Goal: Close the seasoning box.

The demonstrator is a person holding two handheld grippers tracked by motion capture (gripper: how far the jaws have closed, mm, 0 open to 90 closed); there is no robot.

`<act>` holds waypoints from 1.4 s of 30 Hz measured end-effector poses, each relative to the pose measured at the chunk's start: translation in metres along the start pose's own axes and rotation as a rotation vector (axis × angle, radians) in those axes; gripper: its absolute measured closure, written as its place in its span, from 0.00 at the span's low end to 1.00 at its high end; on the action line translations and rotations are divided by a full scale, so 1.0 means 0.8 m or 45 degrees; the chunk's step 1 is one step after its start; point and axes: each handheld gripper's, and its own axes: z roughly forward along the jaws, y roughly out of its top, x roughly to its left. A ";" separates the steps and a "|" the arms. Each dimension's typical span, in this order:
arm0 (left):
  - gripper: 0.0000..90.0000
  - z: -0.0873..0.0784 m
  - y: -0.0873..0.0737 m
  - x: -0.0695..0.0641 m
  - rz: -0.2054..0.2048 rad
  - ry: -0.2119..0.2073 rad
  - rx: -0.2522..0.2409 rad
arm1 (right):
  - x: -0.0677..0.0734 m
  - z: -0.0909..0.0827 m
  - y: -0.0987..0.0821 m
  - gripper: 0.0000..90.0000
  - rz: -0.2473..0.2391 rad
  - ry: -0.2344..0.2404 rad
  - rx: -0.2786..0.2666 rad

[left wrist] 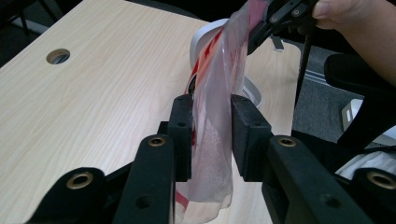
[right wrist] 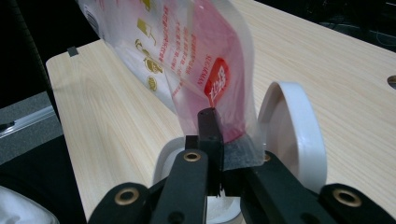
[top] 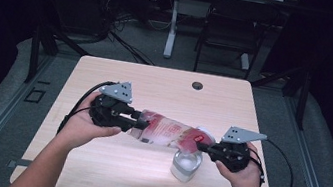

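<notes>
A clear pouch with red print hangs lengthwise between both grippers, above the table. My left gripper holds its wide bottom end. In the left gripper view the pouch fills the gap of that gripper, with both pads against its sides. My right gripper is shut on the upper corner of the pouch, and its jaws pinch the film there. Below that corner stands a clear jar with its white hinged lid flipped open.
The table has a round cable hole near its far edge. A dark chair and a table leg stand on the floor beyond it. A black cable trails from the left gripper.
</notes>
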 end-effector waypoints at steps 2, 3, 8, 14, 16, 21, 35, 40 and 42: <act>0.77 0.001 0.000 -0.002 -0.005 -0.018 -0.017 | 0.002 0.000 0.001 1.00 -0.011 0.018 -0.005; 0.76 0.001 0.000 -0.002 0.005 -0.016 -0.007 | 0.005 0.001 0.003 1.00 -0.021 0.016 -0.001; 0.76 0.003 0.001 -0.002 0.007 0.005 -0.006 | 0.005 0.001 0.003 1.00 -0.023 0.007 0.001; 0.81 0.004 0.004 -0.003 0.042 0.036 0.021 | 0.006 0.001 0.004 1.00 -0.016 0.014 -0.006; 0.83 0.003 0.005 -0.005 0.067 0.040 0.027 | 0.005 0.000 0.004 1.00 -0.008 0.018 -0.012; 0.86 -0.001 0.004 -0.007 0.096 0.044 0.039 | 0.005 0.001 0.006 1.00 0.010 0.037 -0.030; 0.86 -0.009 -0.022 0.003 0.032 0.048 0.006 | 0.004 0.010 0.018 1.00 0.051 0.097 -0.075; 0.87 -0.011 -0.034 0.008 0.010 0.046 -0.006 | 0.003 0.013 0.025 1.00 0.060 0.130 -0.099; 0.87 -0.012 -0.040 0.009 -0.005 0.047 -0.014 | 0.004 0.016 0.028 1.00 0.067 0.141 -0.107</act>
